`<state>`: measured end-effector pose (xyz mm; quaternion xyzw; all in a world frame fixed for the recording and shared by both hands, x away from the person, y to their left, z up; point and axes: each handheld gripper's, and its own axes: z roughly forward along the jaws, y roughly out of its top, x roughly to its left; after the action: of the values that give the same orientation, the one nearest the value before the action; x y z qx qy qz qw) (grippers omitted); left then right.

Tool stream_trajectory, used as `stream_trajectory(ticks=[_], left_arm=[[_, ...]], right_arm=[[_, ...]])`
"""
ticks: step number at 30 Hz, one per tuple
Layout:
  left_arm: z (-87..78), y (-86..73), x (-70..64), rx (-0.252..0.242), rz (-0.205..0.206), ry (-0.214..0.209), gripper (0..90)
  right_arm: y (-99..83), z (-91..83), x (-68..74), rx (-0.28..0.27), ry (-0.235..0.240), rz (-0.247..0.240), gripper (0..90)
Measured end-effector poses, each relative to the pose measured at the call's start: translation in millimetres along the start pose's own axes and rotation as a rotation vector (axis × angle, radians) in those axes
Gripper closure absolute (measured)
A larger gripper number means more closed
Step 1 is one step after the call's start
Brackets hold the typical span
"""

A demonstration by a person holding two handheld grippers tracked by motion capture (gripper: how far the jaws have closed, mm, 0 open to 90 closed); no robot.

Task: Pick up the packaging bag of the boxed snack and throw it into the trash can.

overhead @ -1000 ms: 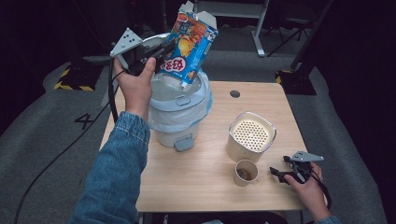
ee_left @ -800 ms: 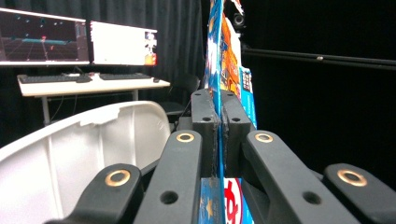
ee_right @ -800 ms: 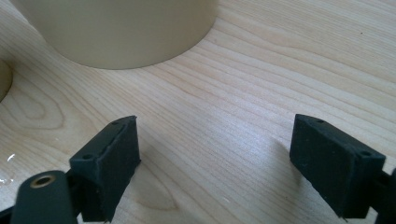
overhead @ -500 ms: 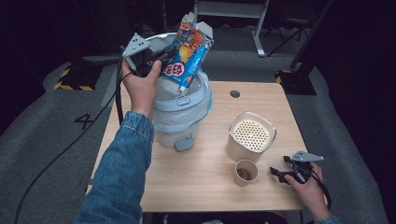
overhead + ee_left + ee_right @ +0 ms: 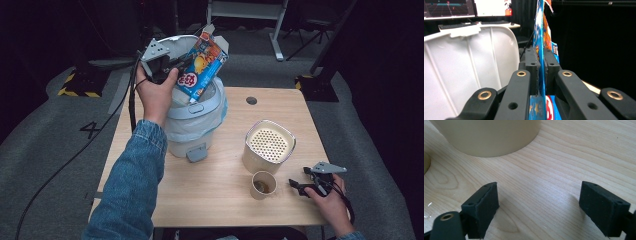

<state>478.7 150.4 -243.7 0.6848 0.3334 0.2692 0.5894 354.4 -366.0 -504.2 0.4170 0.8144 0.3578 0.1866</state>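
Left gripper [image 5: 176, 65] is raised over the open bin [image 5: 192, 127], jaws clamped tight on a flattened blue carton [image 5: 202, 67]. In the left gripper view the carton [image 5: 541, 50] is seen edge-on, pinched between the two black pads [image 5: 532, 65], with the inside of the white bin lid [image 5: 469, 65] just to the left. In the high view the carton hangs tilted, lower corner dipping into the bin mouth, upper end above the rim. The bin has a pale blue body with a white liner bag and stands on the left half of the wooden table [image 5: 215, 200].

Right gripper [image 5: 300, 186] rests low at the table's near right corner, held in the right hand [image 5: 327, 200]. Its jaws stand wide apart with nothing between them; in the right gripper view there is bare wood [image 5: 541, 185] between the pads. A paper cup [image 5: 263, 184] stands just left of it, and a beige container with a perforated lid [image 5: 268, 145] stands behind the cup.
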Motion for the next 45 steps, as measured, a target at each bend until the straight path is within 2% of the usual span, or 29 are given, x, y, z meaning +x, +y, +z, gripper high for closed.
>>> stream_trajectory(ticks=[7,10,13,18,20,23,26,28,30,35,36,38,42,45], left_arm=[[5.2,-1.9,-2.2,0.032,0.009,-0.013,84.3],[6.1,-2.4,-1.9,0.053,0.026,-0.009,84.3],[6.5,-3.0,-1.2,0.056,0.025,-0.011,83.8],[4.9,-2.8,-1.6,0.085,0.035,-0.016,79.4],[3.1,-2.8,-1.7,0.094,0.033,-0.02,74.3],[-0.7,-2.7,-3.5,0.095,0.022,-0.013,57.7],[-8.8,-0.6,-4.9,0.087,0.039,0.037,38.0],[-17.1,1.6,-5.5,0.055,0.033,0.031,36.6],[-24.0,3.4,-7.5,0.044,0.038,0.025,34.3],[-41.2,3.7,-18.2,0.073,0.085,-0.051,33.3],[-41.2,3.7,-18.2,0.073,0.085,-0.051,32.7],[-53.5,-0.6,-27.0,0.091,0.11,-0.109,32.7],[-65.0,-7.7,-33.8,0.098,0.108,-0.184,32.6],[-73.9,-15.0,-39.4,0.121,0.125,-0.223,32.6]], right_arm=[[0.0,0.0,0.0,0.0,0.0,0.0,16.1],[0.0,0.0,0.0,0.0,0.0,0.0,16.1],[0.0,0.0,0.0,0.0,0.0,0.0,16.1],[0.0,0.0,0.0,0.0,0.0,0.0,16.1],[0.0,0.0,-0.2,0.001,-0.001,-0.003,16.1],[0.0,0.0,-0.2,0.001,0.0,-0.002,16.1],[0.0,0.0,-0.2,0.001,0.0,-0.003,16.0],[0.0,0.0,-0.2,0.001,0.0,-0.003,16.1],[0.0,0.0,-0.2,0.001,0.0,-0.002,16.1],[0.0,0.0,-0.2,0.001,0.0,-0.002,16.1],[0.0,0.0,-0.2,0.001,0.0,-0.002,16.1],[0.1,0.0,-0.3,0.001,0.0,-0.003,16.1],[0.2,0.0,-0.3,0.002,0.0,-0.003,16.1],[-0.3,-0.8,0.1,0.002,0.001,-0.004,16.6]])
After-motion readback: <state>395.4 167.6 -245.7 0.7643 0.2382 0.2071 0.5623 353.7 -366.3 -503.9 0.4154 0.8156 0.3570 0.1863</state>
